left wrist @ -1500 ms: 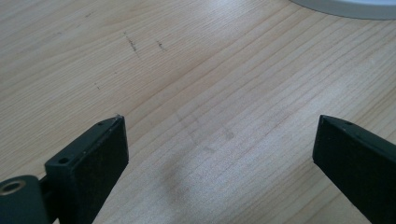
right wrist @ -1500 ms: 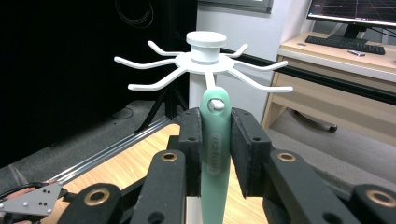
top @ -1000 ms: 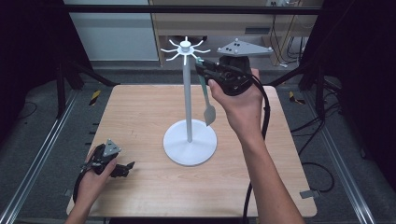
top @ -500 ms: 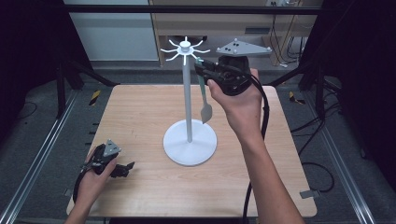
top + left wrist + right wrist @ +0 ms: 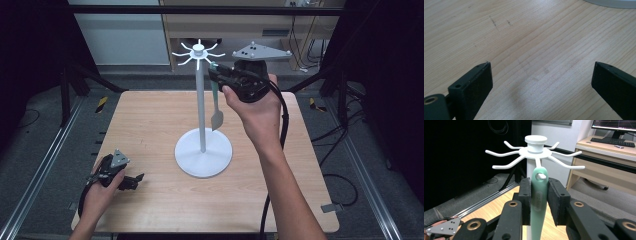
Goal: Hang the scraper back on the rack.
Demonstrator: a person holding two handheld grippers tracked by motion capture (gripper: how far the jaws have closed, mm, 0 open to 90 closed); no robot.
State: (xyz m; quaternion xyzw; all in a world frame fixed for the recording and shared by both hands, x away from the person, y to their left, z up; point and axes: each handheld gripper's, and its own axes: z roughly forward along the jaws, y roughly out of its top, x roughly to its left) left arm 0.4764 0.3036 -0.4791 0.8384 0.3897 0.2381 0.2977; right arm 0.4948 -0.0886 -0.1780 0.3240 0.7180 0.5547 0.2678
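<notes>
A white utensil rack [image 5: 201, 100] with radial hooks at its top [image 5: 535, 150] stands on a round base mid-table. A mint-green spatula [image 5: 216, 120] hangs down beside the pole, and the hole in its handle [image 5: 539, 202] sits over a front hook. My right gripper [image 5: 216, 75] is raised level at the rack's top. Its jaws stand on both sides of the handle just under the hook, with the pads [image 5: 526, 195] against it [image 5: 539, 192]. My left gripper [image 5: 134, 180] rests low at the table's front left, open [image 5: 541, 75] over bare wood with nothing between its jaws.
The wooden table [image 5: 150, 120] has dark floor and metal rails on both sides. A desk with a keyboard [image 5: 611, 142] stands behind the table. The rack's base edge [image 5: 614, 3] lies just ahead of my left gripper.
The spatula's blade has swung slightly left, closer to the rack's pole. Both hands have stayed where they were.
</notes>
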